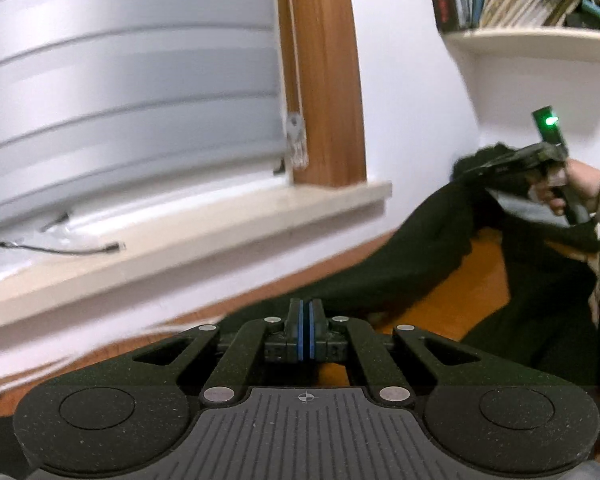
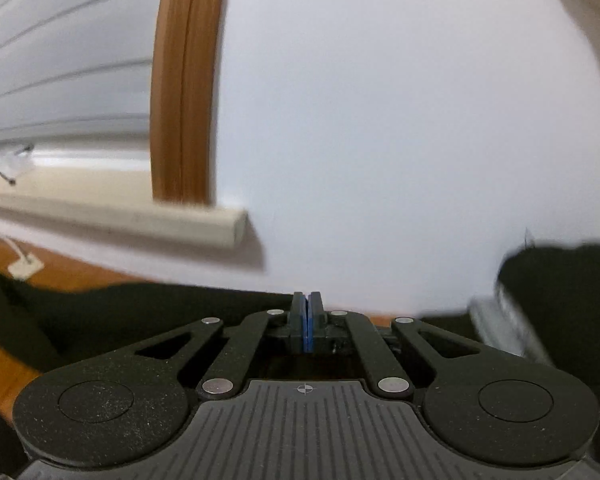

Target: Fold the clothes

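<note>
My left tongs [image 1: 305, 320] are squeezed tight, the two blue pads pressed together with no gap I can see, and the edge of a big dark green, nearly black soft cloth [image 1: 432, 256] sits right at their tips, so they seem to pinch it. My right tongs [image 2: 307, 316] are squeezed tight the same way, with the same dark cloth [image 2: 112, 312] at their tips. In the left view, the cloth hangs up in the air between my two tongs and droops over the orange-brown wooden tabletop [image 1: 476, 280]. Over there I can see my right hand [image 1: 556, 188] gripping the black handle of the right tongs, with a little green light [image 1: 551, 121] shining on top. Behind is a white wall [image 2: 380, 120], a cream window sill [image 1: 204, 232], a brown wooden window frame [image 1: 324, 80] and a shelf of books [image 1: 532, 36].
</note>
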Available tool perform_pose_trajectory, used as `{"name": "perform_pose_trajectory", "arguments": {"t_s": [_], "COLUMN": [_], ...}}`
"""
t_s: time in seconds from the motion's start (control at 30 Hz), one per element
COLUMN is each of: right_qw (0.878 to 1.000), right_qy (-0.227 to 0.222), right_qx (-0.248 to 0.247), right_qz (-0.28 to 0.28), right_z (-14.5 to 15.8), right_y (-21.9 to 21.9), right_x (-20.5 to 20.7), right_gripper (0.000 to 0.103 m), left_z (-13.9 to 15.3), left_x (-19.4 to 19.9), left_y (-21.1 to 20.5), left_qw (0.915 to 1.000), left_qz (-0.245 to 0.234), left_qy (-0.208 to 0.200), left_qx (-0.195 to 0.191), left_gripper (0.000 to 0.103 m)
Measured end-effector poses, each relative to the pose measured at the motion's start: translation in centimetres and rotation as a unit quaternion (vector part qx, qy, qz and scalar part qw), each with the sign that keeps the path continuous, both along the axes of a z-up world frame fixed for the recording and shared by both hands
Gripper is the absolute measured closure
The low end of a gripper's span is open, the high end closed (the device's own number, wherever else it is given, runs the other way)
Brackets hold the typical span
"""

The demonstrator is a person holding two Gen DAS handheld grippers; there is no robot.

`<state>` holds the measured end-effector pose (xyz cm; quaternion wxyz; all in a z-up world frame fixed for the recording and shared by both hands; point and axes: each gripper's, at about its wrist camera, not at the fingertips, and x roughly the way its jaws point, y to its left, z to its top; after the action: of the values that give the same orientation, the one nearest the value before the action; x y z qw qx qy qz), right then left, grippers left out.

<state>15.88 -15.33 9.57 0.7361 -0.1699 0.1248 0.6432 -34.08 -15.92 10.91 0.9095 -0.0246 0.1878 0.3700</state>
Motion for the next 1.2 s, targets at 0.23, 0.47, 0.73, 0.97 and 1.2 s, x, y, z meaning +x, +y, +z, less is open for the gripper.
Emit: {"name": "perform_pose_trajectory", "arguments": {"t_s": [0.23,0.47,0.73,0.97,1.2], "right_qw": [0.995,0.996,0.989,0.985,0.985], "right_qy": [-0.011,0.019,0.054,0.111,0.148], "right_qx": [-0.034,-0.063,-0.087,-0.097,-0.063], "right_qz": [-0.088,-0.056,-0.104,-0.085,-0.060], "right_z": [-1.0,-4.2,-6.8,-8.6,-6.7], "right_y": [7.9,4.3,-0.5,-0.1,-0.1], "right_x": [-0.6,0.2,5.3,6.6,7.2], "right_gripper": [0.097,0.065,0.042,0.036,0.101], "left_z": [-2.1,-5.3,-7.3,-7.5,-7.5], "left_x": [-0.7,-0.7,-1.0,-0.9,-0.9], "left_y": [4.7,6.8,7.8,8.0,8.0], "left_qw": [0.9975,0.9950,0.9929,0.9919,0.9918], "left_qz": [0.042,0.044,0.046,0.045,0.045], "left_qy": [0.009,0.021,0.024,0.028,0.033], "left_qx": [-0.056,-0.087,-0.108,-0.115,-0.116], "left_gripper": [0.100,0.100,0.100,0.100,0.100]}}
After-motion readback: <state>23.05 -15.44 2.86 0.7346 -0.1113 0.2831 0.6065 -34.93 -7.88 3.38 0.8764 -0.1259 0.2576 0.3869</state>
